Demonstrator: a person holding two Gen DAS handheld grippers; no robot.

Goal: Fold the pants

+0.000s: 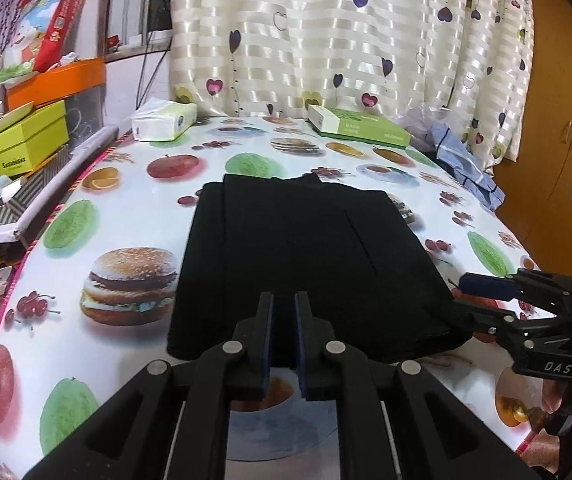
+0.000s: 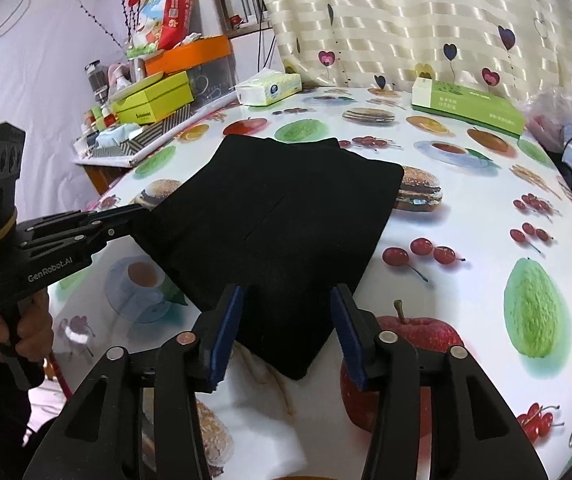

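Observation:
Black pants (image 1: 306,248) (image 2: 286,208) lie folded into a flat rectangle on the food-print tablecloth (image 1: 125,184). My left gripper (image 1: 283,300) sits at the fold's near edge with its blue pads a narrow gap apart. The flat cloth edge lies between them, not pinched. In the right wrist view the left gripper (image 2: 137,214) reaches the fold's left corner. My right gripper (image 2: 287,290) stands open wide around the near corner of the pants without pressing it. In the left wrist view the right gripper (image 1: 457,294) is at the fold's right corner.
A tissue pack (image 1: 163,120) and a green box (image 1: 358,126) stand at the table's far edge, before a heart-print curtain. A blue striped cloth (image 1: 462,164) lies far right. Stacked boxes (image 1: 21,144) crowd a shelf on the left. A hand (image 2: 25,328) grips the left tool.

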